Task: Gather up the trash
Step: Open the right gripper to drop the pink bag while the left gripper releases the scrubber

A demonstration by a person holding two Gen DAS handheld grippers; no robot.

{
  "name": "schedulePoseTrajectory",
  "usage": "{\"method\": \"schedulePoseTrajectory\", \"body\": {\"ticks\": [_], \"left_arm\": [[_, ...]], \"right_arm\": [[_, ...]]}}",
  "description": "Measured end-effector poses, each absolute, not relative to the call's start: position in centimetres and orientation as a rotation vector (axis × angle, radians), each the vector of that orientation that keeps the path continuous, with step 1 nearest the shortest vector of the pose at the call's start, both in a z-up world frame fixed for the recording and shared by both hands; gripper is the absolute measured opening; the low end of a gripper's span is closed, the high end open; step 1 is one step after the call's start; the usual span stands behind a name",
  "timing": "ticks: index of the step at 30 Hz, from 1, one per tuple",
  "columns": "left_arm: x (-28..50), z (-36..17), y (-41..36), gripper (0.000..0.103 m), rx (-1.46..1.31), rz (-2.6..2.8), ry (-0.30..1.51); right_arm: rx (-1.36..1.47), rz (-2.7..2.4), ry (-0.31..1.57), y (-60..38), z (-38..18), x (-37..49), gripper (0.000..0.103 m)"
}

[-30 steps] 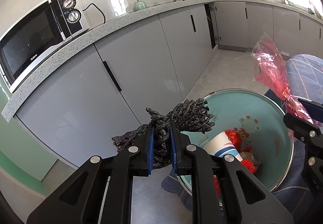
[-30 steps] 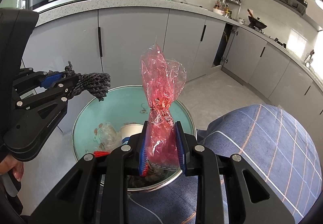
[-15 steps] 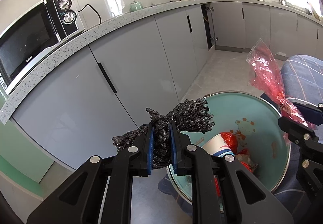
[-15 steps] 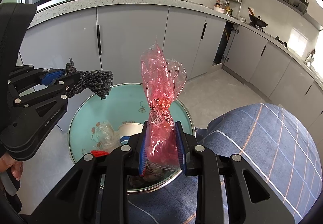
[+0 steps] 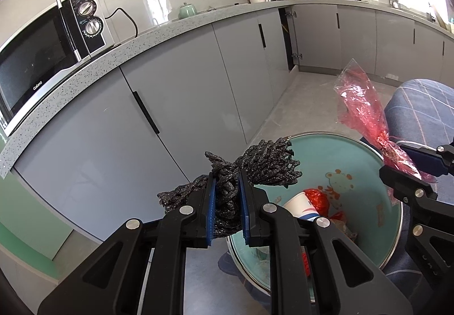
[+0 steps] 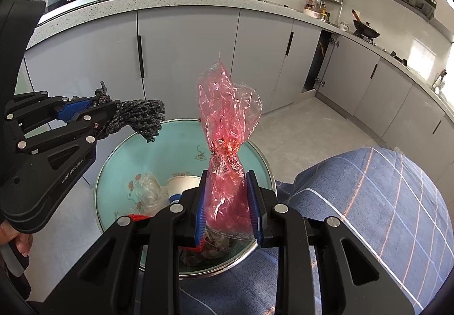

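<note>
Red cellophane fills the middle of my right wrist view: my right gripper [image 6: 227, 207] pinches the red plastic wrapper [image 6: 227, 128] between its blue pads, the twisted neck just above the jaws and the loose top standing upright. Behind and below it sits the teal basin [image 6: 181, 142], its steel rim showing, with a paper cup [image 6: 183, 183], a clear crumpled bag [image 6: 147, 187] and other scraps inside. At the left of that frame my left gripper [image 5: 227, 198] is clamped on a dark grey mesh bundle [image 5: 266, 163], whose frayed end hangs over the basin's near edge. Grey cabinets [image 5: 170, 105] and a microwave [image 5: 42, 51] fill the upper left of the left wrist view. Blue checked fabric [image 6: 369, 201] lies lower right, beside the basin.
</note>
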State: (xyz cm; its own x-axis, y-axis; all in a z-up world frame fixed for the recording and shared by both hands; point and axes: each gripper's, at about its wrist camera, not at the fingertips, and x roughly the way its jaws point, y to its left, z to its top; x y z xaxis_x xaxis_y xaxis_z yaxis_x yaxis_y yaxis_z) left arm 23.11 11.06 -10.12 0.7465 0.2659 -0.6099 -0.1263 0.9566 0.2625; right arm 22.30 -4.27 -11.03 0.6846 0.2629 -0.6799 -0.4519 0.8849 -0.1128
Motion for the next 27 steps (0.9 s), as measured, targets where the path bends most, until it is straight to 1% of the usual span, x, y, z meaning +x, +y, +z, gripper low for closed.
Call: {"method": "schedulePoseTrajectory", "body": {"ticks": [8,10,12,13,14,15,16,17,18,19,20,21,23,24,25,27], "left_arm": [[23.2,-10.3,11.0,0.017,0.213,0.209,0.701],[23.2,-10.3,11.0,0.019,0.212,0.207,0.702],[23.1,-10.3,11.0,0.020,0.212,0.210,0.699],[23.1,-10.3,11.1,0.020,0.211,0.209,0.701],[23.0,-10.4,11.0,0.021,0.208,0.206,0.701],[23.0,-10.4,11.1,0.023,0.206,0.205,0.704],[23.0,-10.5,11.1,0.030,0.206,0.207,0.704],[22.9,-10.4,11.3,0.033,0.203,0.212,0.701],[22.9,-10.4,11.4,0.041,0.201,0.217,0.699],[22.9,-10.4,11.6,0.056,0.200,0.224,0.698],[22.8,-10.3,11.7,0.065,0.201,0.233,0.694],[22.6,-10.2,11.7,0.079,0.204,0.244,0.687],[22.4,-10.2,11.9,0.080,0.204,0.253,0.685],[22.4,-10.2,12.1,0.082,0.200,0.257,0.690],[22.3,-10.2,12.2,0.087,0.197,0.265,0.691],[21.8,-9.8,12.5,0.088,0.190,0.283,0.674]], "right_arm": [[-0.285,0.411,0.707,-4.3,-11.0,22.4,0.027],[-0.291,0.413,0.707,-4.2,-11.2,22.4,0.028],[-0.295,0.413,0.702,-4.3,-11.2,22.3,0.030],[-0.292,0.417,0.696,-4.3,-11.2,22.3,0.036],[-0.289,0.416,0.693,-4.4,-11.2,22.3,0.036],[-0.289,0.414,0.694,-4.4,-11.2,22.3,0.036],[-0.289,0.411,0.694,-4.5,-11.2,22.3,0.039],[-0.285,0.409,0.692,-4.7,-11.2,22.3,0.046],[-0.281,0.407,0.688,-4.8,-11.1,22.3,0.050],[-0.275,0.404,0.682,-5.0,-11.0,22.2,0.059],[-0.271,0.401,0.674,-5.1,-10.9,22.1,0.070],[-0.268,0.395,0.662,-5.2,-10.8,21.9,0.073],[-0.259,0.387,0.657,-5.6,-10.6,21.7,0.074],[-0.256,0.383,0.656,-5.8,-10.6,21.6,0.074],[-0.253,0.373,0.653,-6.1,-10.5,21.4,0.074],[-0.241,0.358,0.649,-6.5,-10.4,21.1,0.077]]}}
